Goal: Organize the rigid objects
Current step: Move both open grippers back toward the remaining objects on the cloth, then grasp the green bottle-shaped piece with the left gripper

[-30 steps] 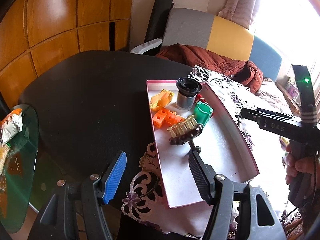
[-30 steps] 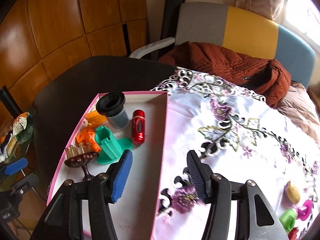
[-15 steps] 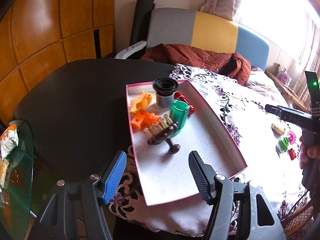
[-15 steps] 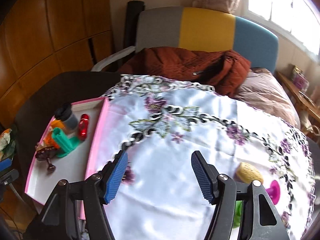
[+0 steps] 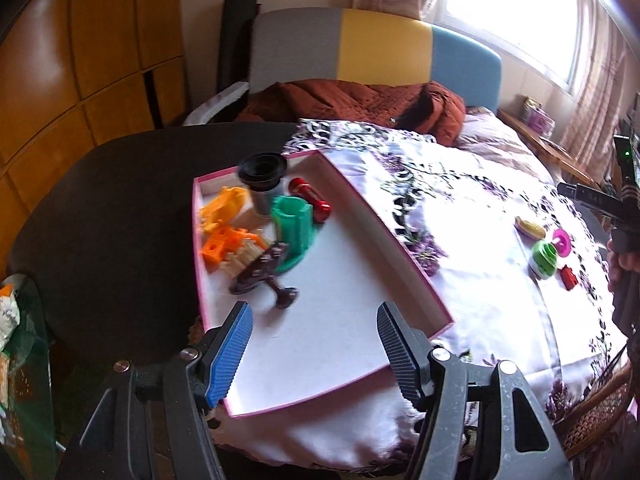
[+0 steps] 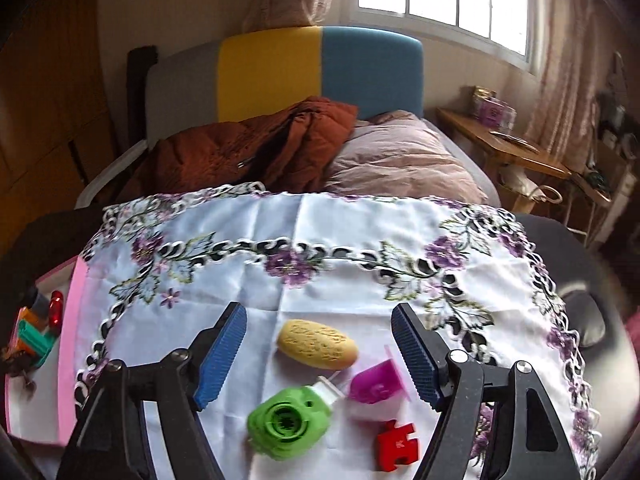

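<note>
— What does your left wrist camera see?

— Your left gripper (image 5: 314, 354) hangs with its jaws apart and nothing between them, over the near end of the pink-rimmed tray (image 5: 404, 256).

— What's in the tray?

— At its far end you have a black-topped cylinder (image 5: 263, 180), a red piece (image 5: 310, 198), a green holder (image 5: 294, 230), orange parts (image 5: 222, 222) and a dark brown stand (image 5: 262, 276) lying tipped.

— And to the right?

— On the floral cloth (image 5: 472, 216), well apart from the tray, lie a yellow oval (image 5: 530, 227), a magenta piece (image 5: 561, 241), a green round thing (image 5: 544, 258) and a small red block (image 5: 569, 277). Your right hand (image 5: 624, 264) shows at the edge.

Black hand-held gripper (image 6: 318, 354) frames, ribbed blue and black pads, silver screws
</note>
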The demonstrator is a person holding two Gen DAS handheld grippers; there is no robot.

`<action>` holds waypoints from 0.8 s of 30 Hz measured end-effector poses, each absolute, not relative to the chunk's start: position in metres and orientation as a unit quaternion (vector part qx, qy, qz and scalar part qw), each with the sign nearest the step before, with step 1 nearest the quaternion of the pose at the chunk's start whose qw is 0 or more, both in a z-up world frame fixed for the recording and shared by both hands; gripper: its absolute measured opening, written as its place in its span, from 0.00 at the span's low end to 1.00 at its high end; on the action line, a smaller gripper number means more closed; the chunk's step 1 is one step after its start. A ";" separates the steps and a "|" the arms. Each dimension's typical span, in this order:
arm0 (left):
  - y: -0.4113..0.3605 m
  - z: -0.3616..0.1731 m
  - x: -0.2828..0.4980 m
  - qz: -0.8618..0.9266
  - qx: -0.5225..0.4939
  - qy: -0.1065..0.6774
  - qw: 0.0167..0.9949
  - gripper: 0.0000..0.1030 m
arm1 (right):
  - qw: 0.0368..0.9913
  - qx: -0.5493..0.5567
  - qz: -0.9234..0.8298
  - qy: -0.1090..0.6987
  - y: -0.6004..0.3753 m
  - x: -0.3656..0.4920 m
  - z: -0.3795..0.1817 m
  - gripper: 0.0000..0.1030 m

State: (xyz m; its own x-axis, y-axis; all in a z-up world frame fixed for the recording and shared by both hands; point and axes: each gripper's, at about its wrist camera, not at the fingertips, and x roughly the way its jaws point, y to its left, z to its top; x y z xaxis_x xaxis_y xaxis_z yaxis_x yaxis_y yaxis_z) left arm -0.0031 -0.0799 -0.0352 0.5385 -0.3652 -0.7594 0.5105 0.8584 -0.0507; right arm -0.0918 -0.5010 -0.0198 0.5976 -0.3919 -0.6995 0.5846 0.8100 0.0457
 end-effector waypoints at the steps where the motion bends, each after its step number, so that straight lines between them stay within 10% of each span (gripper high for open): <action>1: -0.084 -0.035 -0.004 -0.257 0.090 0.411 0.870 0.63 | 0.878 0.148 -0.295 0.345 -0.511 -0.099 -0.023 0.73; 24: -0.223 -0.058 -0.031 -0.410 0.157 0.444 0.781 0.63 | 0.796 0.351 -0.397 0.292 -0.582 -0.159 -0.043 0.82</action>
